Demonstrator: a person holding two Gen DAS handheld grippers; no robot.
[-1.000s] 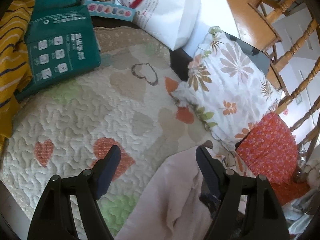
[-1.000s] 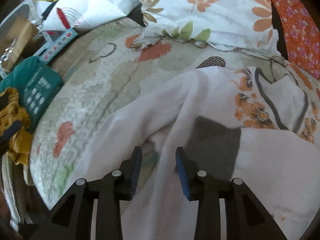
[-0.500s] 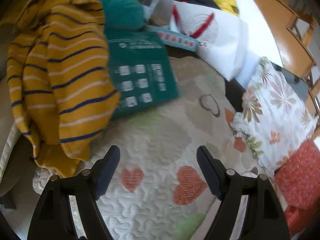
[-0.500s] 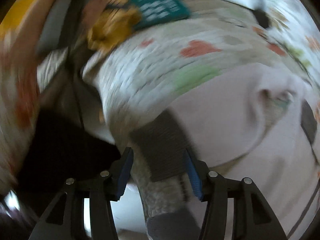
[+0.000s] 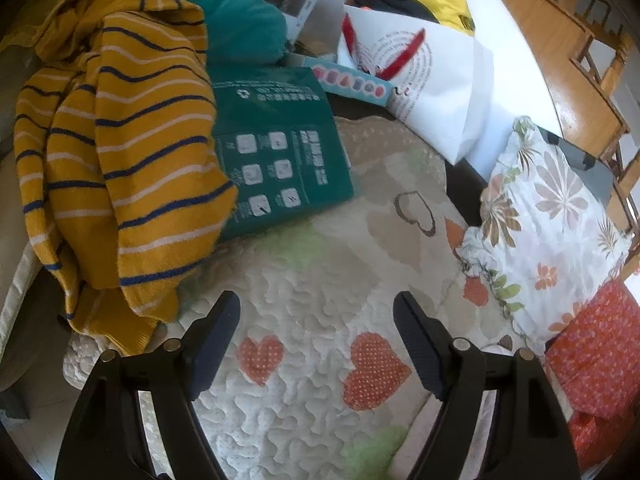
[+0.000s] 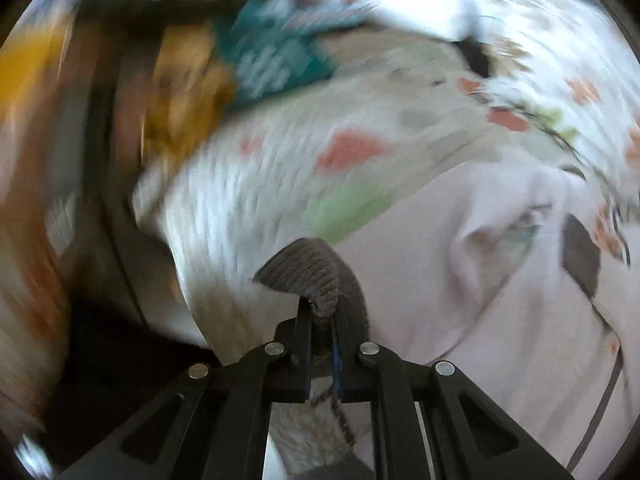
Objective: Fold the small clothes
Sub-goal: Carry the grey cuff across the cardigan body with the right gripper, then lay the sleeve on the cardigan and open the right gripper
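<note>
A pale pink small garment (image 6: 460, 280) with a dark grey ribbed cuff (image 6: 308, 272) lies on a quilted heart-print mat (image 6: 248, 184). My right gripper (image 6: 320, 316) is shut on the grey cuff at the garment's near left edge. The right wrist view is blurred by motion. My left gripper (image 5: 316, 320) is open and empty above the mat (image 5: 320, 272), with only a sliver of the pink garment (image 5: 416, 436) at the bottom edge. A yellow striped garment (image 5: 120, 160) is heaped at the left.
A green package (image 5: 280, 160) lies beside the yellow garment. A white bag (image 5: 432, 80) and a floral pillow (image 5: 552, 220) stand at the back right. A red patterned cloth (image 5: 600, 352) is at the right. Wooden chairs (image 5: 592, 48) are behind.
My right gripper has closed on the grey cuff, which was between open jaws half a second ago. My left gripper has swung away from the pink garment toward the yellow one.
</note>
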